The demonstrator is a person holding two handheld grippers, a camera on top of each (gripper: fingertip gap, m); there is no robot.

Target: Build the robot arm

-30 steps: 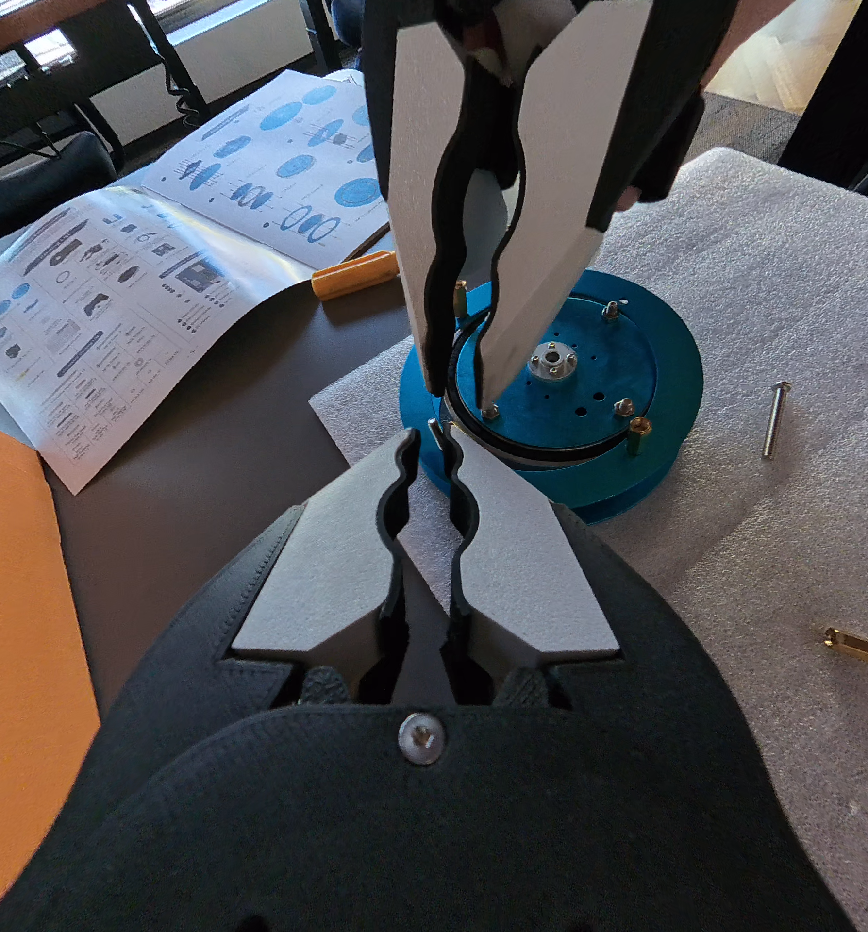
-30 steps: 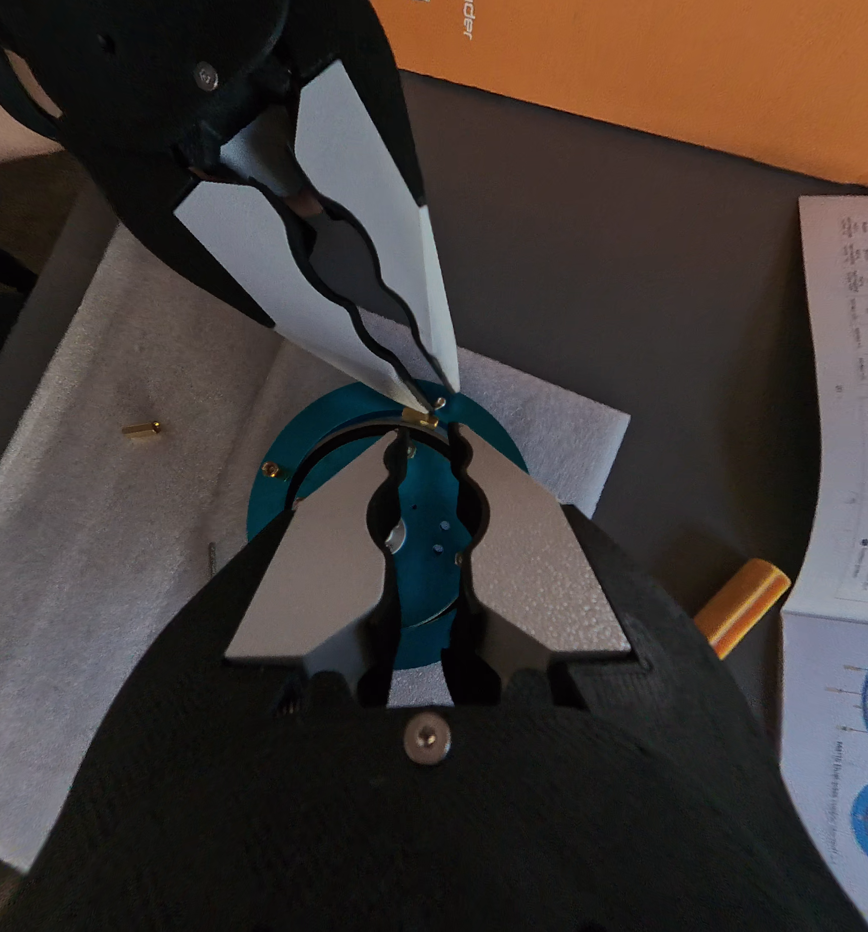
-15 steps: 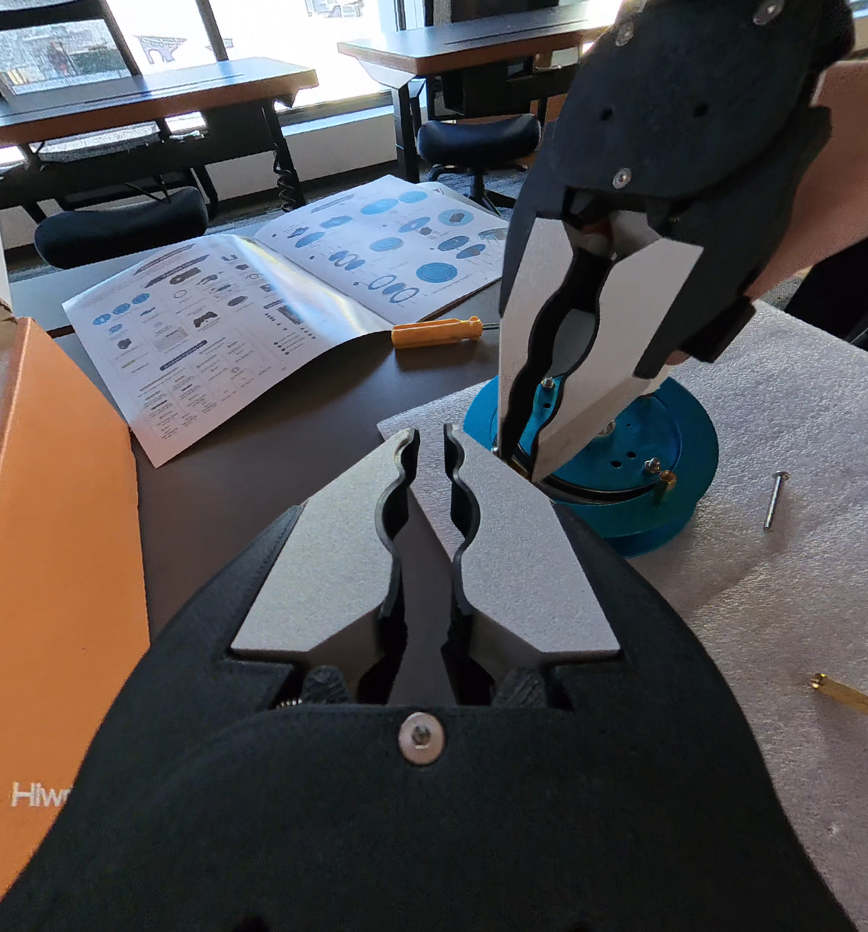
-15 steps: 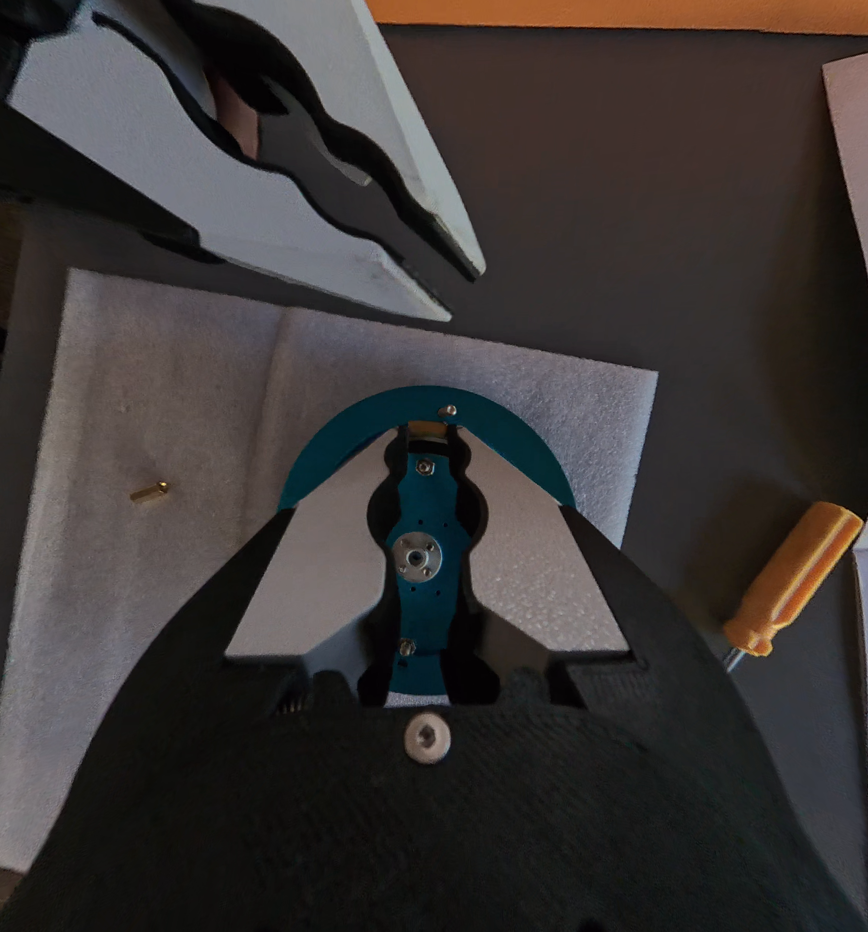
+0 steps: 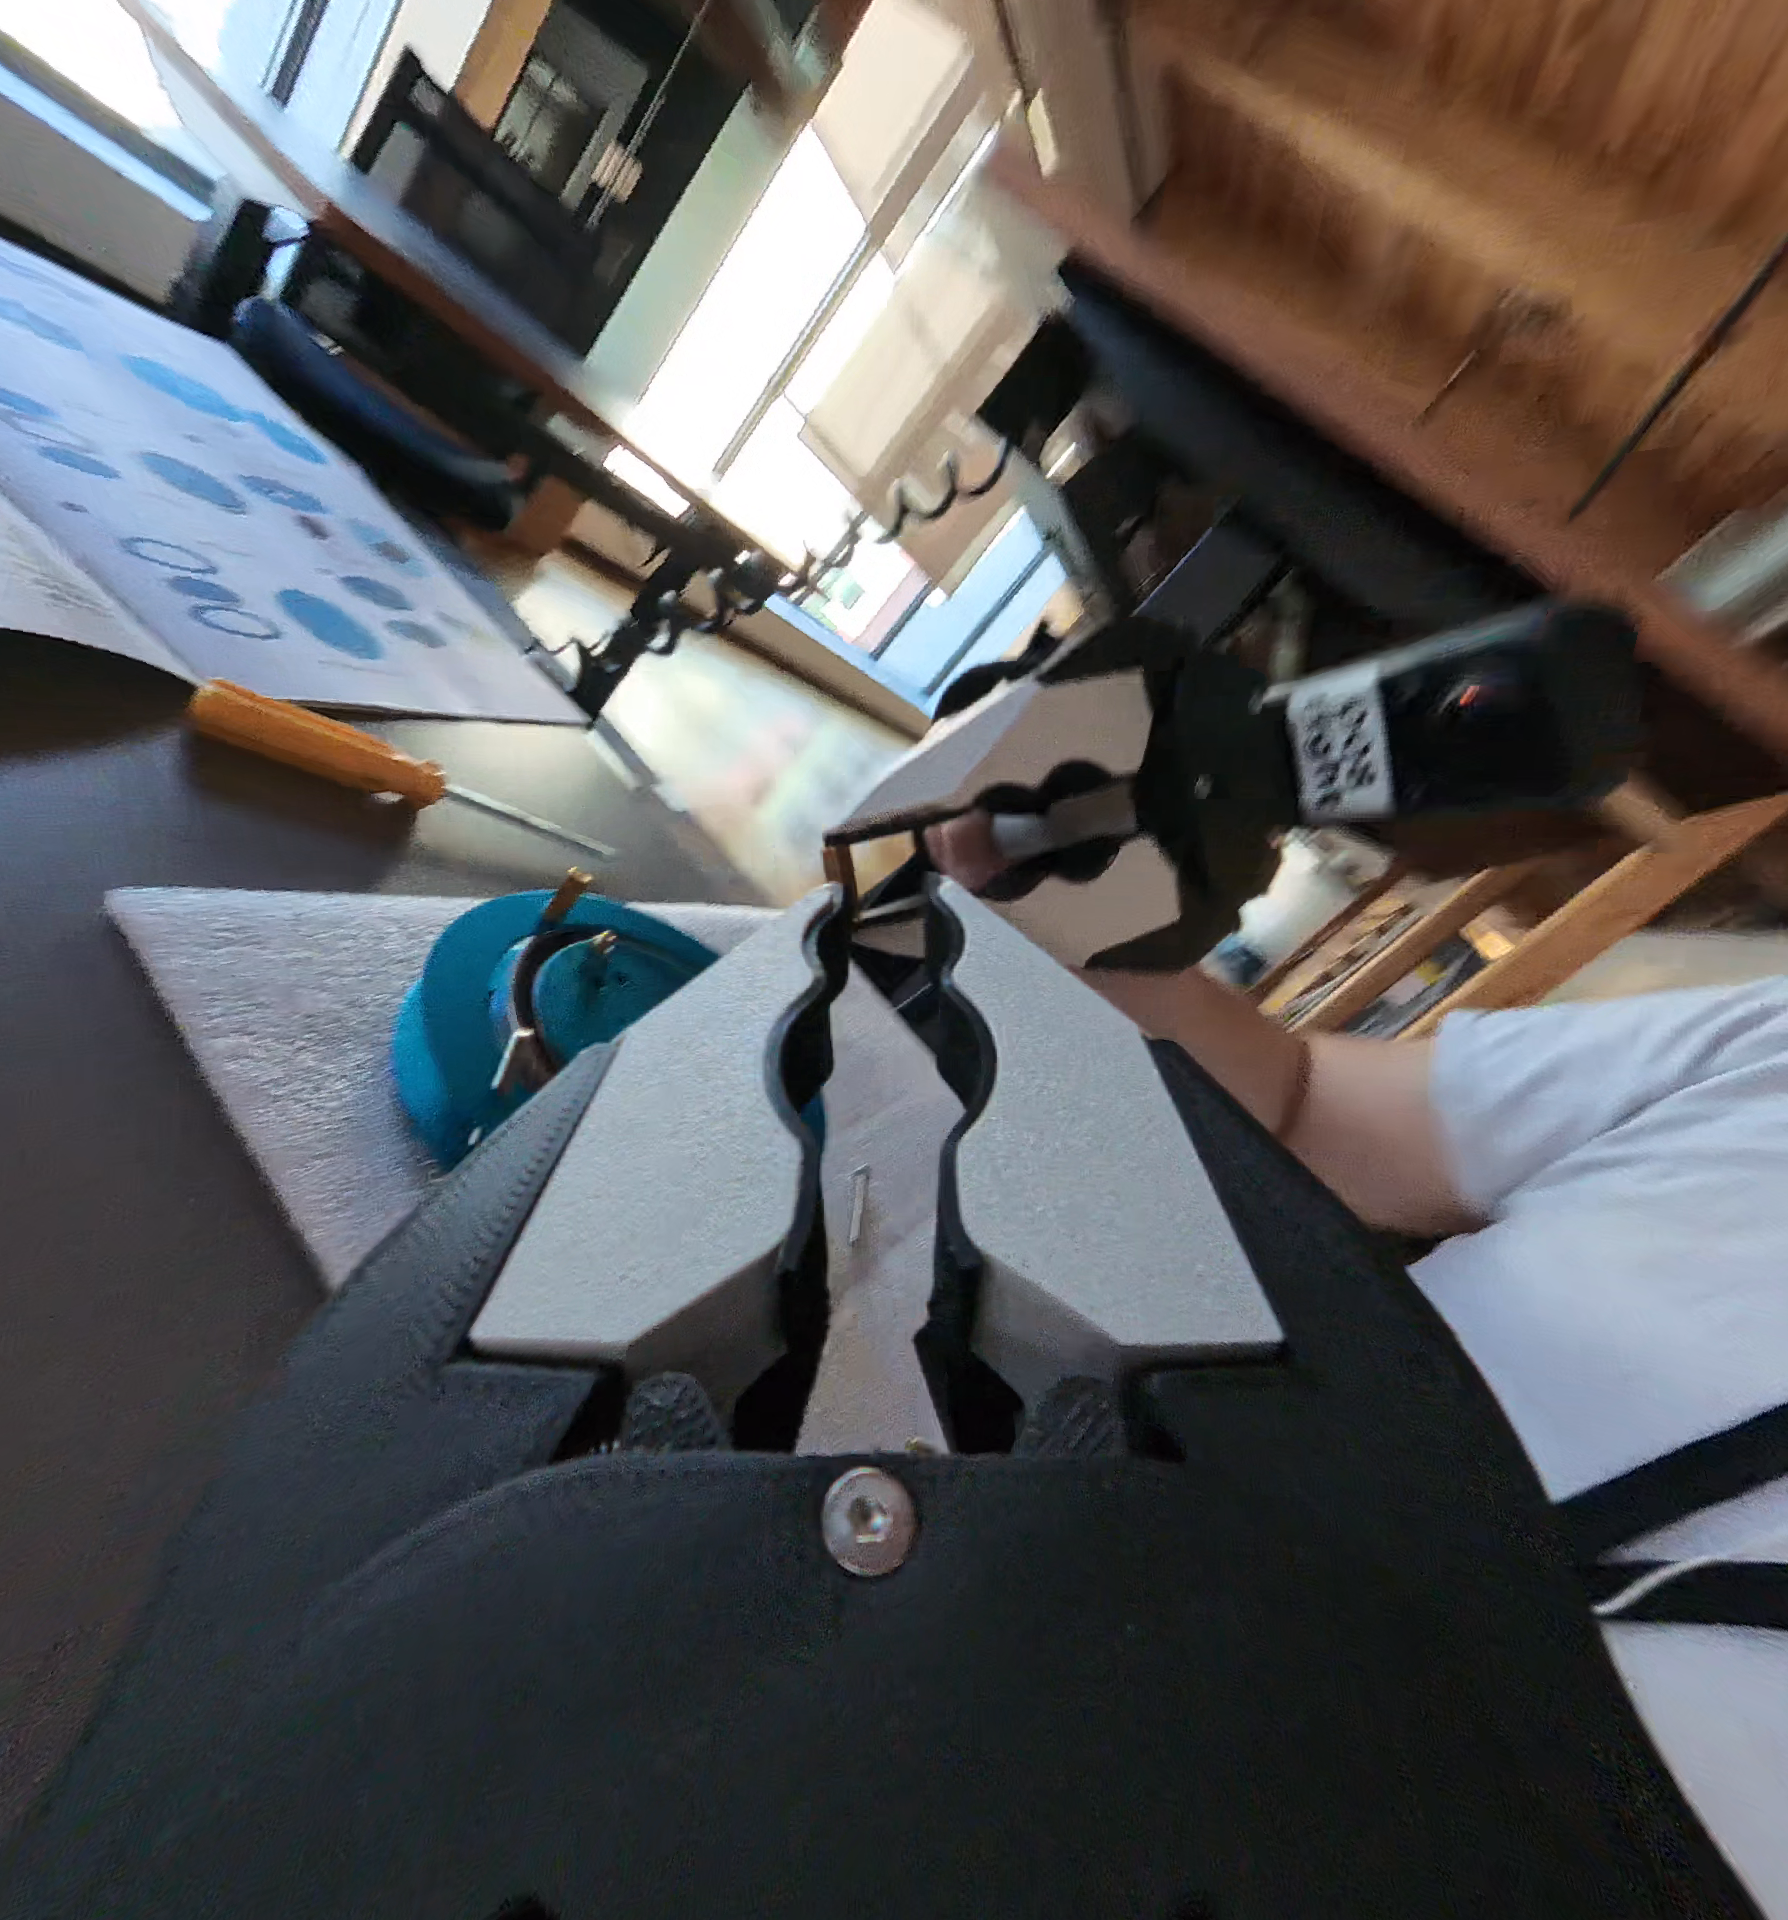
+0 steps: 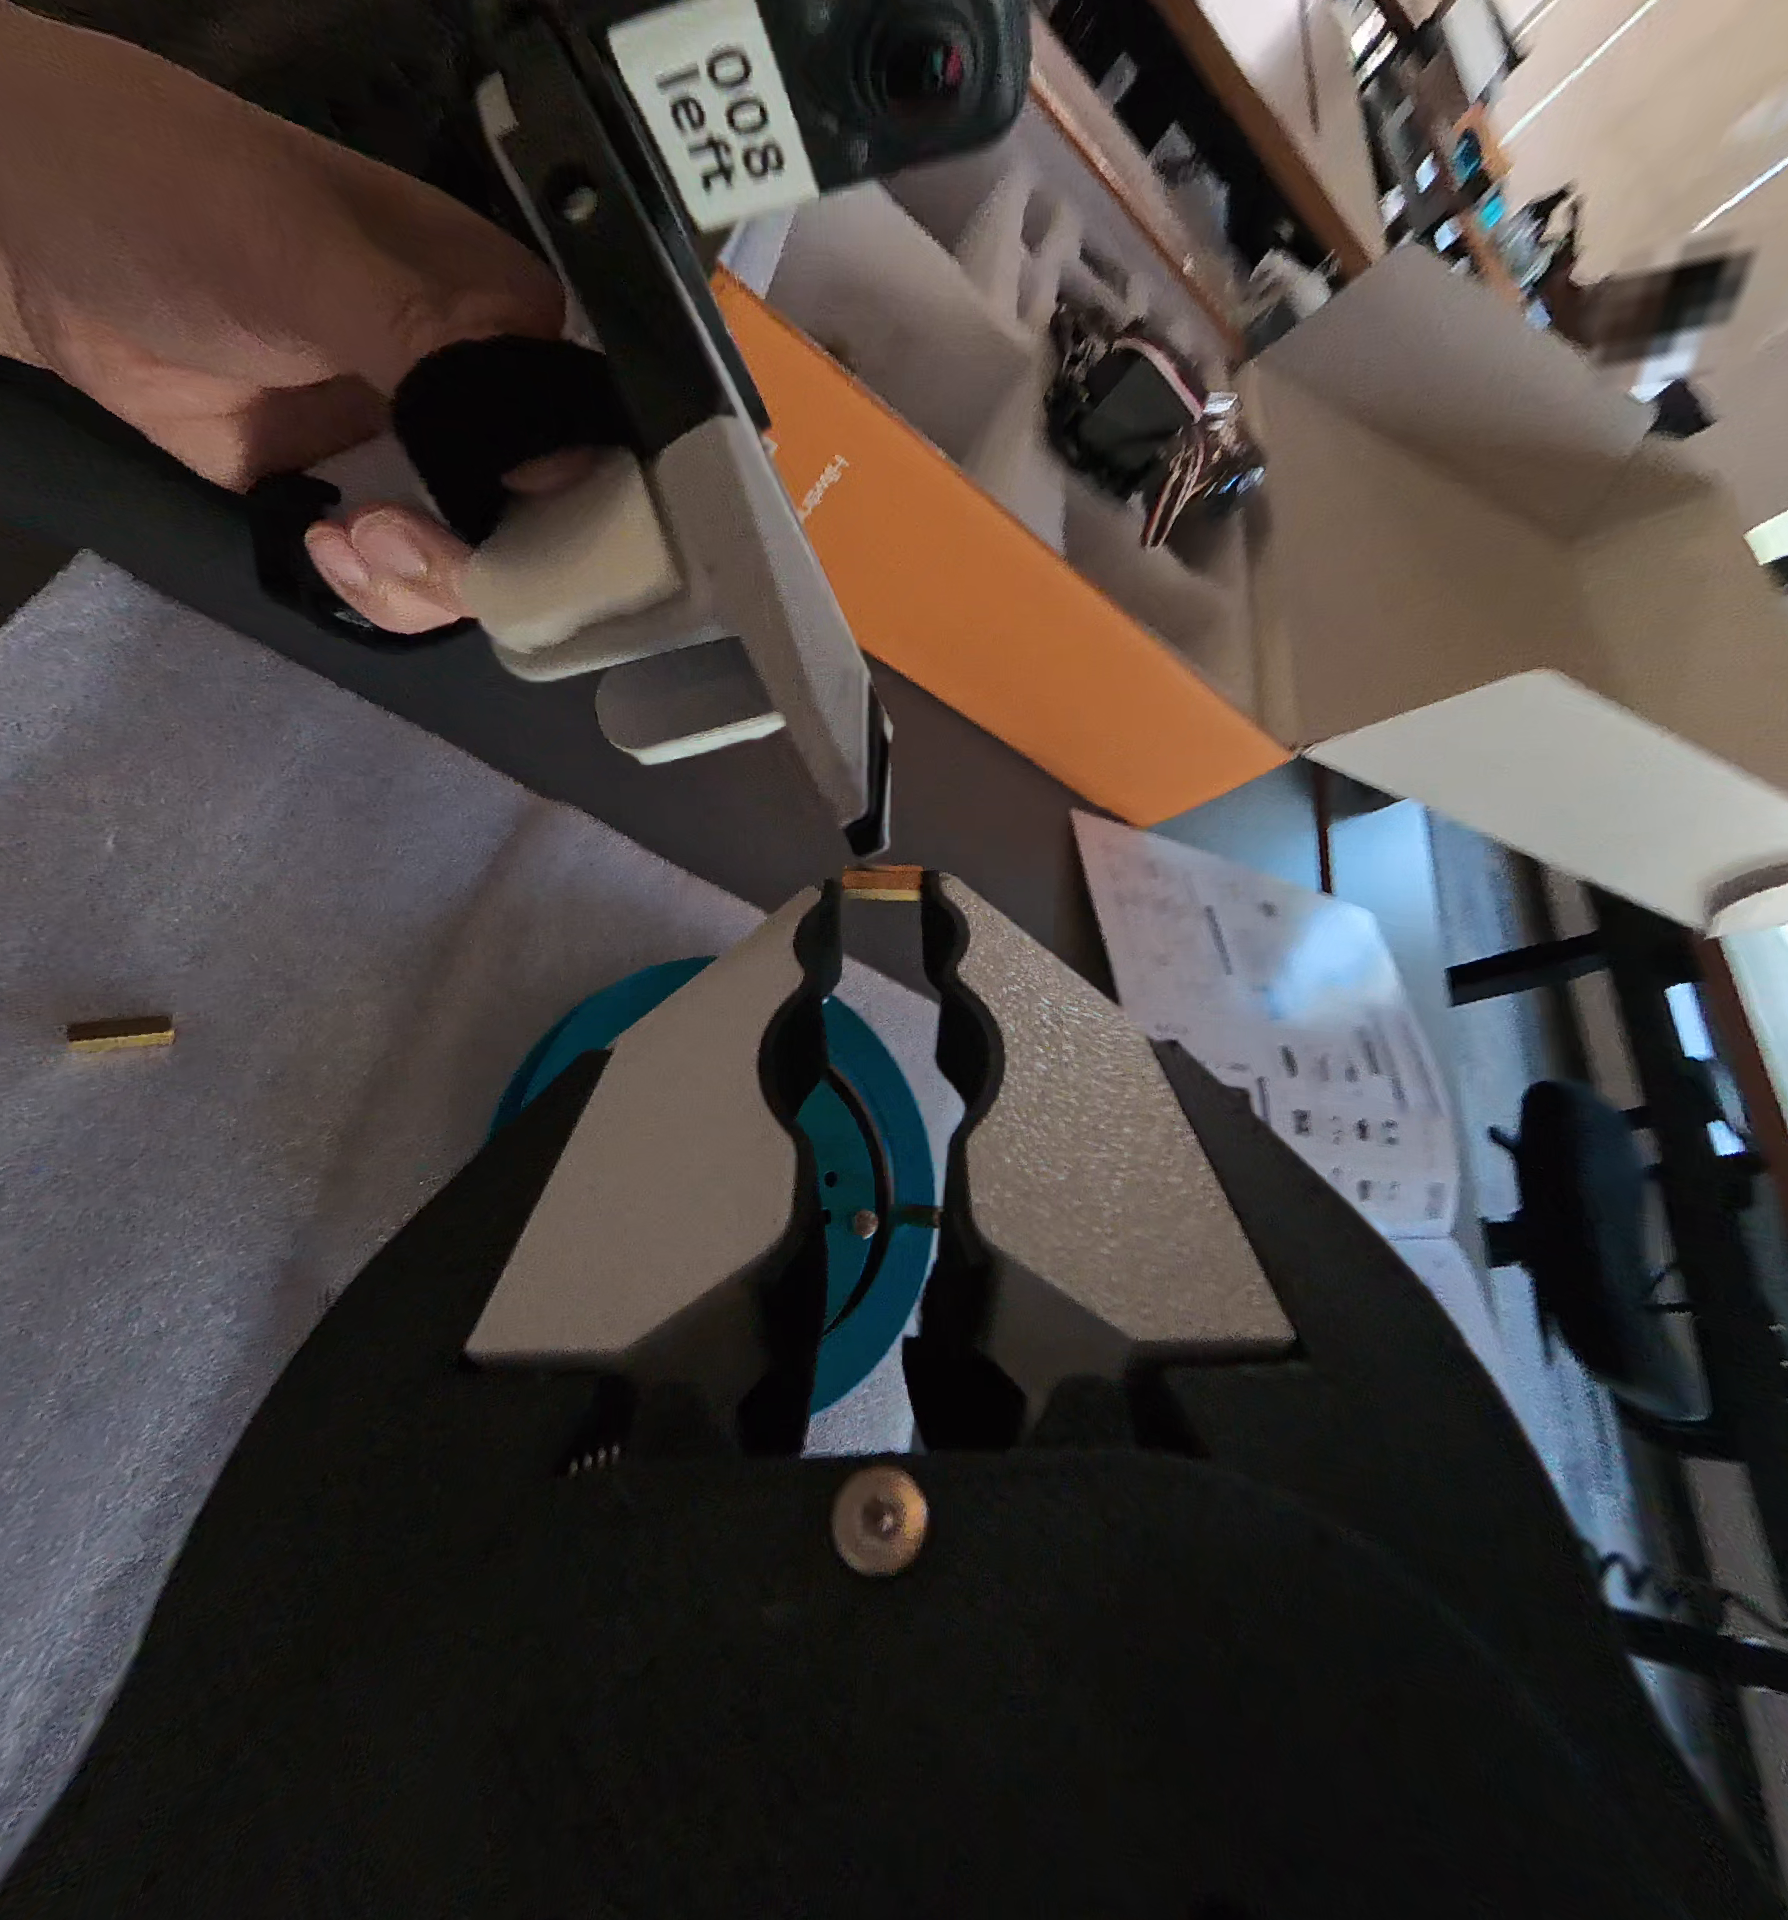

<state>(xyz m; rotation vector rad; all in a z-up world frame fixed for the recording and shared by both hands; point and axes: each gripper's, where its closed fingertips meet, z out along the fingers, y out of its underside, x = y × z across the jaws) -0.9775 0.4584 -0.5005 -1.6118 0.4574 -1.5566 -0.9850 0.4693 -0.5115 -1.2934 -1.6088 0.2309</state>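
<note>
Pinching small brass standoff [image 6: 882, 881] crosswise at right tool [image 6: 882, 896] tips, centre frame, above blue wheel [image 6: 869, 1164]; left tool [image 5: 882, 914] apart, empty, close by; likely light, rigid, slippery, best gripped mid-length

Each tool [image 5: 882, 914] has grey wavy-edged fingers [image 5: 661, 1164] on textured black housing with a silver screw [image 5: 869, 1519].
</note>
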